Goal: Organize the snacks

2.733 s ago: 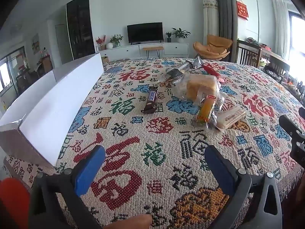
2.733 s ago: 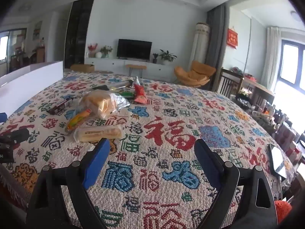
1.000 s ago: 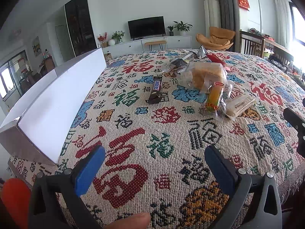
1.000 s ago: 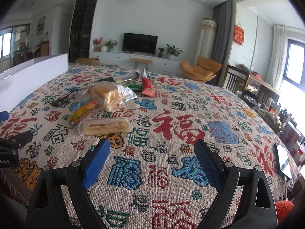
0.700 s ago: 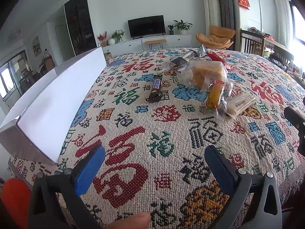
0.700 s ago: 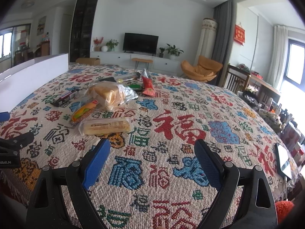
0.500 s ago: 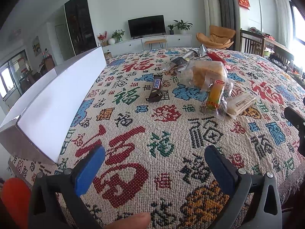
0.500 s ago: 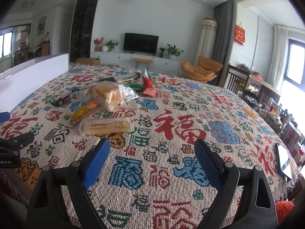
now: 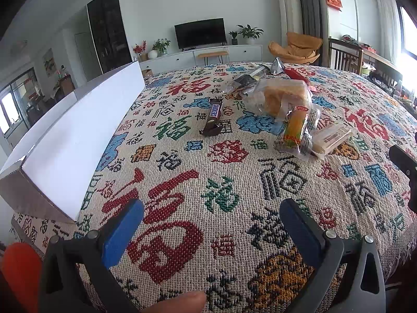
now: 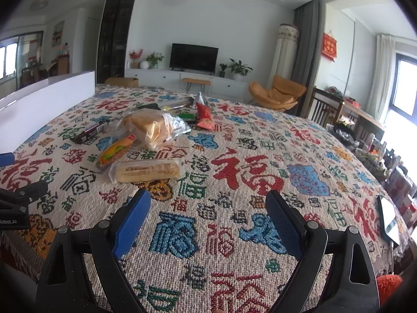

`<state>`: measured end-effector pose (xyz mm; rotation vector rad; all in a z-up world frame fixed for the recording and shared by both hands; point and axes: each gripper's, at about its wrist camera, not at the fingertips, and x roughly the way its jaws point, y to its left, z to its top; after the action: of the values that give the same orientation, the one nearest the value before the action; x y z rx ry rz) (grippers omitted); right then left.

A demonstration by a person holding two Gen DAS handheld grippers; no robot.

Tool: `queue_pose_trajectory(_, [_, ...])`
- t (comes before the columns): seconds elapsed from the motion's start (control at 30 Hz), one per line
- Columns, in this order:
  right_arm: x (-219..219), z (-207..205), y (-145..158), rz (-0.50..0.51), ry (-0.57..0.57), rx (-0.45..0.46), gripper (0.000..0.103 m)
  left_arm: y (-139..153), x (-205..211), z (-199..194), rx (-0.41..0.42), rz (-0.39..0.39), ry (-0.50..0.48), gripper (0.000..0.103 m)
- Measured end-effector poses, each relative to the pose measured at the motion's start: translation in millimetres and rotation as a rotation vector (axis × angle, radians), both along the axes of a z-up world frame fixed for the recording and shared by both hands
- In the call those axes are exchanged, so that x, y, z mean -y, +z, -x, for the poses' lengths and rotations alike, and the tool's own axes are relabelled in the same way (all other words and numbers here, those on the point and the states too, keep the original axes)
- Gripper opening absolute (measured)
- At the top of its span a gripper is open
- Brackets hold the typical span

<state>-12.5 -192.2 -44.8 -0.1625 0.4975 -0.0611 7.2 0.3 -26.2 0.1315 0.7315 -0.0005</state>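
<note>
Since a second ago almost nothing has shifted: the left gripper (image 9: 212, 225) and right gripper (image 10: 208, 216) still hover wide open and empty over the patterned tablecloth (image 9: 224, 182). Beyond lie the wafer pack (image 10: 147, 170), bagged bread (image 10: 152, 127) and chocolate bar (image 9: 214, 114); the white box (image 9: 78, 133) waits left. Sorting looks unstarted.

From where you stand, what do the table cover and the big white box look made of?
Table cover: woven fabric, matte, with a coarse stitch grid and a fringed edge. White box: probably cardboard or foam board; smooth flat white walls, greyish at the near end.
</note>
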Motion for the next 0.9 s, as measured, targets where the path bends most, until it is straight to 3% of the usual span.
queue_pose_trajectory(0.9, [0.3,-4.5,-5.0,-0.004,0.011,-0.017,0.092,-9.2,-3.5,-7.4,-0.042,-0.001,0.005,0.103])
